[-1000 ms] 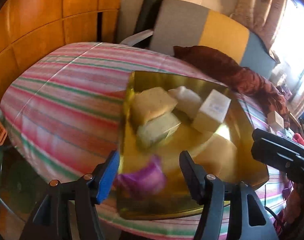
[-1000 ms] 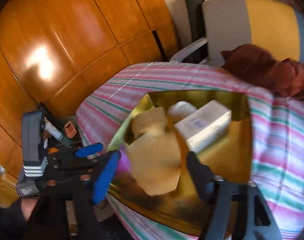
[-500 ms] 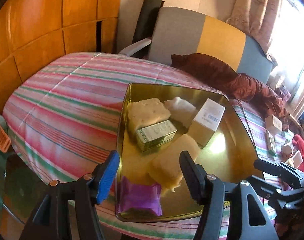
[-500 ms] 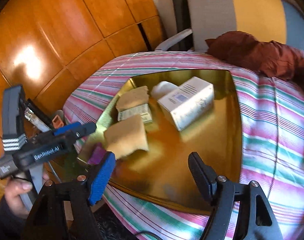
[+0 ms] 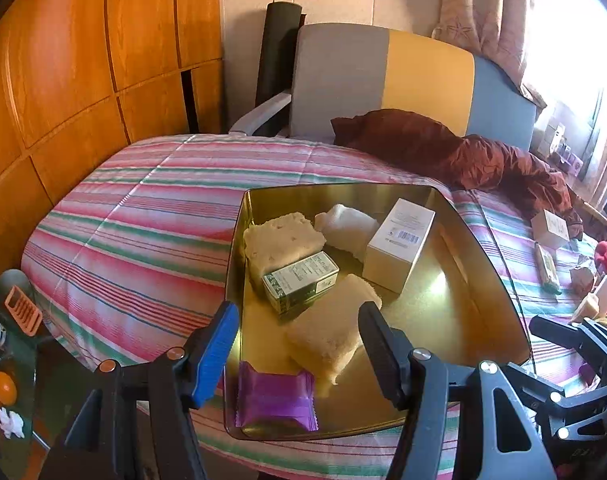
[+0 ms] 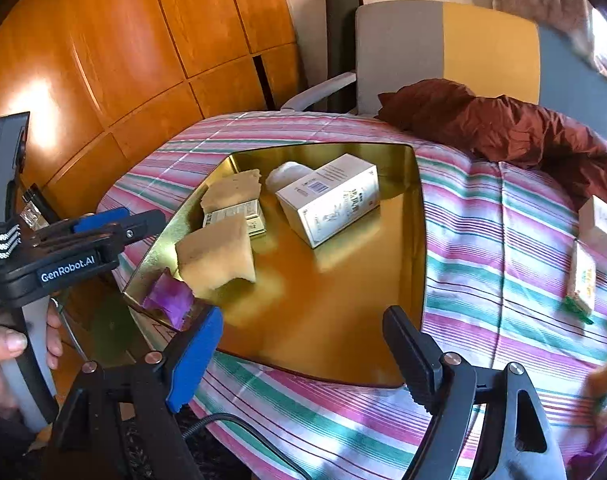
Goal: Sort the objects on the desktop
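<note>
We see strong daylight from the window, overexposed at upper right. It gives glare on the golden tray and the wooden wall panels. Fisheye bends all edges; right border is blurred.

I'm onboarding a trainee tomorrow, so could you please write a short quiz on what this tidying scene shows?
1. True or false: the purple packet lies in the gold tray.
2. What leans on the green box? A) a sponge B) a cup C) a spoon
3. Fill in: the left gripper and right gripper both have ___ jaws holding nothing.

Key: 1 true; 2 A; 3 open.
</note>
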